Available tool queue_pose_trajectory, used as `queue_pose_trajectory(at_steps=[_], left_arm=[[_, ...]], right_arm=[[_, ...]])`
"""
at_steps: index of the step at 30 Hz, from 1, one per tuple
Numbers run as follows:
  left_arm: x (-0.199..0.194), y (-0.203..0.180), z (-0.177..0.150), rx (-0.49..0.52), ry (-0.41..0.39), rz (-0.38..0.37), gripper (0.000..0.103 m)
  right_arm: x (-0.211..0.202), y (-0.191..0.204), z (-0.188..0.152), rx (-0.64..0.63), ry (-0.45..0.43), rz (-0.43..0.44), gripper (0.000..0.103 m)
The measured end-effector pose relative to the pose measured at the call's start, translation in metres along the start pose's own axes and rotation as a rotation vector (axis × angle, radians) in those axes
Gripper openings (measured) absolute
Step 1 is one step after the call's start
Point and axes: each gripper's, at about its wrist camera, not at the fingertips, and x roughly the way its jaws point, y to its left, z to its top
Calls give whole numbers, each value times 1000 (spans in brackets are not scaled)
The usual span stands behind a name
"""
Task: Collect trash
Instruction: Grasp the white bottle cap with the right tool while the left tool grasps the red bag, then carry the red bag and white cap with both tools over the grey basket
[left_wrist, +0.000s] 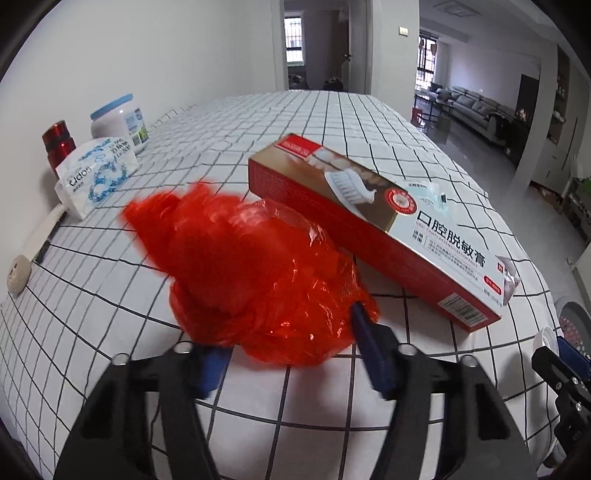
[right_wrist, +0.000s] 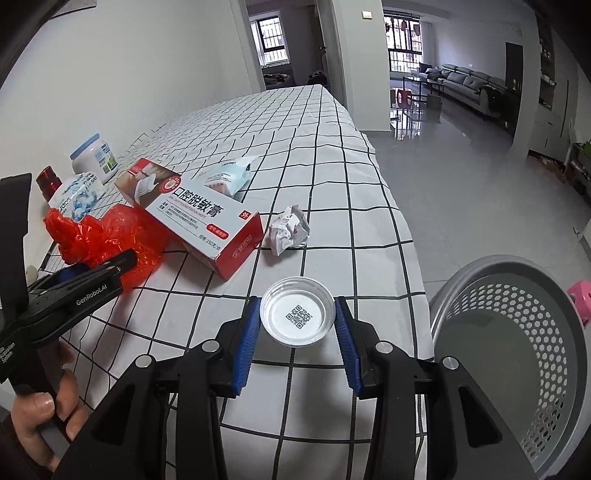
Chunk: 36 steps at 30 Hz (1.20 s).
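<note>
two grippers are working at once here. nearest, the right gripper (right_wrist: 297, 332) has its blue pads on either side of a white plastic lid (right_wrist: 297, 318), qr code facing up; pads look to be touching the rim, so jaws closed on the lid, though how firm the clamp is can't be told. the lid sits at or just above the table's near edge. the grey perforated trash basket (right_wrist: 517, 354) stands just to the right, below table level, so the good move is probably lift a little, swing right until the lid is over the opening, then release; the rim is thin and slick, so squeeze evenly or it may pop out.

left gripper (left_wrist: 288, 343) has its jaws wide apart around the near end of a crumpled red plastic bag (left_wrist: 255, 273), right pad pressing into the film, left pad at the bag's edge, not yet closed. the bag is soft and leans against the red toothpaste box (left_wrist: 373, 225), so close on a thick bunch, not a single layer, and pull away from the box to avoid dragging it.

further on the checked tablecloth (right_wrist: 325, 155): a crumpled paper wad (right_wrist: 289, 229) and a light blue wrapper (right_wrist: 231, 175), both untouched. far left by the wall stand a tissue pack (left_wrist: 96, 173), a white jar (left_wrist: 120, 123) and a red can (left_wrist: 59, 142), likely not trash.
</note>
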Motion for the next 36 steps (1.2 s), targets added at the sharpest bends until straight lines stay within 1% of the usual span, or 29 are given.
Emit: queue_pose_trajectory(at_steps=[3,6,11,16,22,29,34,36], left_arm=[[-2,4,0,-3,-3,-11,36],[-8,9,0,-13,-9,-23,31],[-26,22,0,-31,-48,-17,30],[-49,33,-1,-34,-104,14,30],[-71,33,-3,-29,-141,2,30],[-93,7,-8,23,-173,-60,30],[-101,-33,-14,83,-147,-162,30],[-104,-48,-16,112,-150,-178,30]], right_arm=[[-1,-1,-1,4,1,2,39],[-3,-1,-2,5,-3,4,39],[-8,0,-4,4,-13,5,39],[-14,4,-5,0,-24,7,39],[-23,7,-10,-5,-41,6,39],[-38,-3,-21,8,-55,-13,39],[-58,-28,-28,53,-80,-43,39],[-67,-41,-32,75,-97,-54,39]])
